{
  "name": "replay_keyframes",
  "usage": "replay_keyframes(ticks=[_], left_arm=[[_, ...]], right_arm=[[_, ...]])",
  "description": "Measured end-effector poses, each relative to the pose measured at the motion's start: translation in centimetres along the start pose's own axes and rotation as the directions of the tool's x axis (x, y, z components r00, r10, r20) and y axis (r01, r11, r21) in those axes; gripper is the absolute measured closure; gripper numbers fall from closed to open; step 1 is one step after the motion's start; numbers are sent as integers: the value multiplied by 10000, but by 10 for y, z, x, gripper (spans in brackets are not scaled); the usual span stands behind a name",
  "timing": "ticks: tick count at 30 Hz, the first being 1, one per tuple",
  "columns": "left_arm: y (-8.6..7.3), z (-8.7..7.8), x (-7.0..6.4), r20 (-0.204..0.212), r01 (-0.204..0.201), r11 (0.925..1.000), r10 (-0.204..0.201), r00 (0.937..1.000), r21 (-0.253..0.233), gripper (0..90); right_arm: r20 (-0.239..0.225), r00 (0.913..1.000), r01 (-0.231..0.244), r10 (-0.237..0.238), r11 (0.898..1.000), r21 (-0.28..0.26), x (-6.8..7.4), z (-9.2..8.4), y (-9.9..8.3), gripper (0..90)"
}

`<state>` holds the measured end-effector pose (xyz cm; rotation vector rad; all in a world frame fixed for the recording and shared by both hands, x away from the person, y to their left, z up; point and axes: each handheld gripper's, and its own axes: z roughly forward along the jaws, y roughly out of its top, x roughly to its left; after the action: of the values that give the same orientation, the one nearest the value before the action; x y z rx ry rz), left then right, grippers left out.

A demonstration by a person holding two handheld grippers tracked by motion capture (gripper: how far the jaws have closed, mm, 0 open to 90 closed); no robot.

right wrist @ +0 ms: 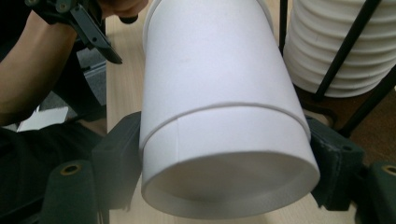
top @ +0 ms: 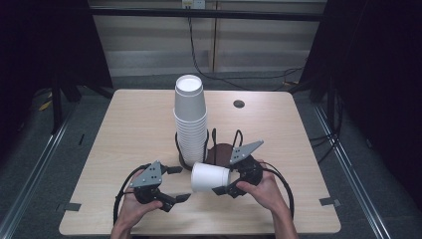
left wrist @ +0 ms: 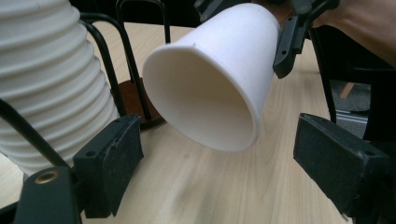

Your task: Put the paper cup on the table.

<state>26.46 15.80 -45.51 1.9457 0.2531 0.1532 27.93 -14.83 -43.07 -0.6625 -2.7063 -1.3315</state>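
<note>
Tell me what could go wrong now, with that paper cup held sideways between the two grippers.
1. The right gripper clamps the white cup near its base, in what look like two nested cups; a hard squeeze might dent the thin wall, or the outer one might slide off.
2. The left gripper stands open facing the cup's mouth; closing off-centre could crush the rim.
3. The tall cup stack in the wire holder stands close behind; a swing could knock it.

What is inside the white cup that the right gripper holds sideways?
The paper cup looks empty: its inner wall is bare white in the left gripper view. Its bottom lies deep in shadow, so I cannot see it. The right gripper clamps the outside.
</note>
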Motion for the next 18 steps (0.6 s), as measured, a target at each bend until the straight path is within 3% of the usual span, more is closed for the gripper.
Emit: replay_keyframes(ticks=[5,9,18], left_arm=[[-3,-1,0,-40,100,9997,-101,9999,-232,155],[-5,-3,-1,-151,125,9994,-130,9998,-314,155],[-6,-3,-3,-191,85,9987,-95,9998,-497,155]], right_arm=[[-69,10000,-19,15,9977,-678,1,1,-3,235],[-228,9997,-63,40,9951,-987,2,4,-6,234],[-123,9999,-23,2,9850,-1723,4,6,-16,234]])
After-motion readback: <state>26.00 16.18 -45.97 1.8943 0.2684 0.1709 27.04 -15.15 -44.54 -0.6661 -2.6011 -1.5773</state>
